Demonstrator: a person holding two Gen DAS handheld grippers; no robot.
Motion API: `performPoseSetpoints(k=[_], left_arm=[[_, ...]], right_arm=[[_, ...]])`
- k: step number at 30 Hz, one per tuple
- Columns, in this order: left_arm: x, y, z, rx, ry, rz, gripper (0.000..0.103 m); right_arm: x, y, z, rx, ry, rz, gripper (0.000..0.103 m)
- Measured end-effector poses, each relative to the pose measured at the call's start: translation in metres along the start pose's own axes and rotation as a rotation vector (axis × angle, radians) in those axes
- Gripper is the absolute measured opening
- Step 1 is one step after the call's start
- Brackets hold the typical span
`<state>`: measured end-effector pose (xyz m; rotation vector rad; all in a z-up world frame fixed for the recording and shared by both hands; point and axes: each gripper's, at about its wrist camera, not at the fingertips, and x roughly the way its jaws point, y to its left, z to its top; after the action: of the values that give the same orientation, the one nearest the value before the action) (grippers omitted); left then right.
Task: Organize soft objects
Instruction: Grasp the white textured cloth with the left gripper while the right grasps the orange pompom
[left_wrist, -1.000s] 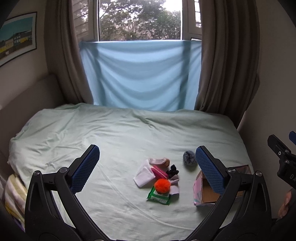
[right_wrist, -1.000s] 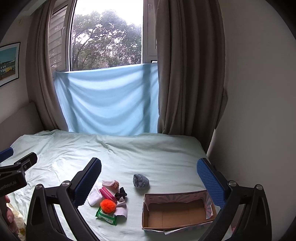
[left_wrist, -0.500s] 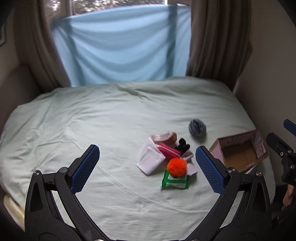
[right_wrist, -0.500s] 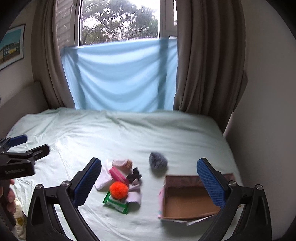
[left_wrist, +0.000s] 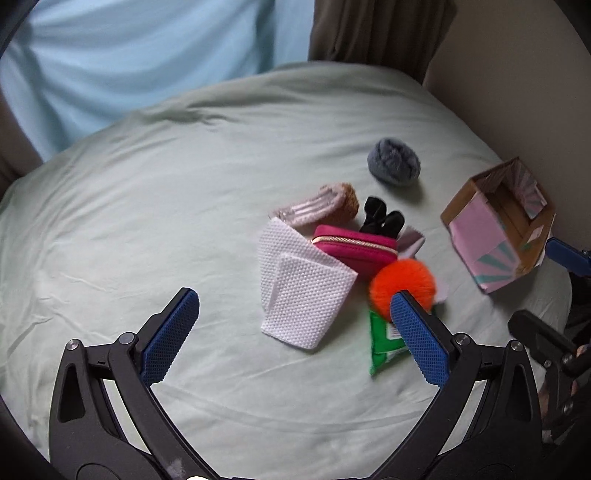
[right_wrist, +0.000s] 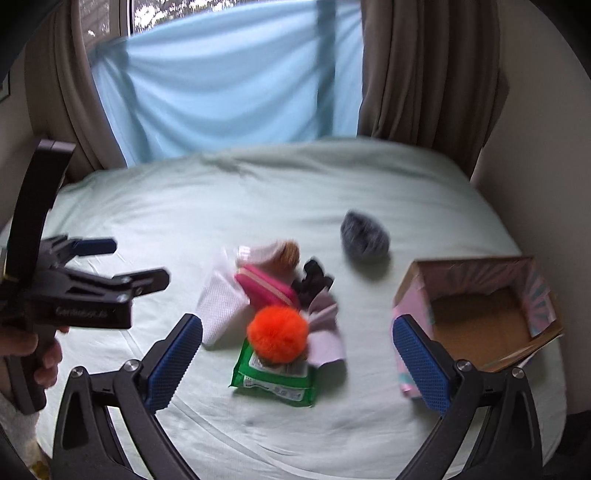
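Nothing packed yet: bed (left_wrist: 147, 192) fills the frame, box (right_wrist: 480, 317) lower right sits empty, pile (right_wrist: 273, 306) at centre untouched, grey ball (right_wrist: 364, 236) upper right apart. Left gripper (left_wrist: 295, 321) and right gripper (right_wrist: 297, 354) both gape wide, holding nothing.

The right wrist view is motion-blurred. Ahead of its fingers, the pompom (right_wrist: 277, 334) hides part of the green packet (right_wrist: 275, 380), whose print is unreadable. In the left view, a finger (left_wrist: 419, 338) covers the packet's right side.
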<state>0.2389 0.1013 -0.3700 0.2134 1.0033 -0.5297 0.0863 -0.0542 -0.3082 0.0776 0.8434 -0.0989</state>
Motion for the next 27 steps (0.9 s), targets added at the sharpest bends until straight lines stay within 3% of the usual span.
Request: performPoseSetpoints(k=[9,18,20,24,26,27], left_arm=[[0.100,0.009,-0.016,0.058,0.061,-0.069,0.099],[0.140,0.006,-0.021,0.066,0.086,-0.134,0.082],[0.144,0.003,-0.023,0.075,0.099,-0.133,0.065],[0.143,-0.002,-0.024,0.093,0.102,-0.120,0.042],[0.142,-0.002,-0.024,0.085,0.111,-0.113,0.025],[0.142,-0.001,-0.025,0.079,0.114,-0.111,0.024]], right_arm=[[0.094,0.016,-0.023,0.006,0.056,-0.012,0.098],[0.152,0.022,-0.037,-0.052,0.102,0.034,0.073],[0.157,0.021,-0.037,-0.057,0.105,0.040,0.067],[0.163,0.020,-0.036,-0.067,0.108,0.033,0.057],[0.165,0.019,-0.035,-0.060,0.115,0.037,0.045],[0.166,0.019,-0.035,-0.054,0.120,0.040,0.043]])
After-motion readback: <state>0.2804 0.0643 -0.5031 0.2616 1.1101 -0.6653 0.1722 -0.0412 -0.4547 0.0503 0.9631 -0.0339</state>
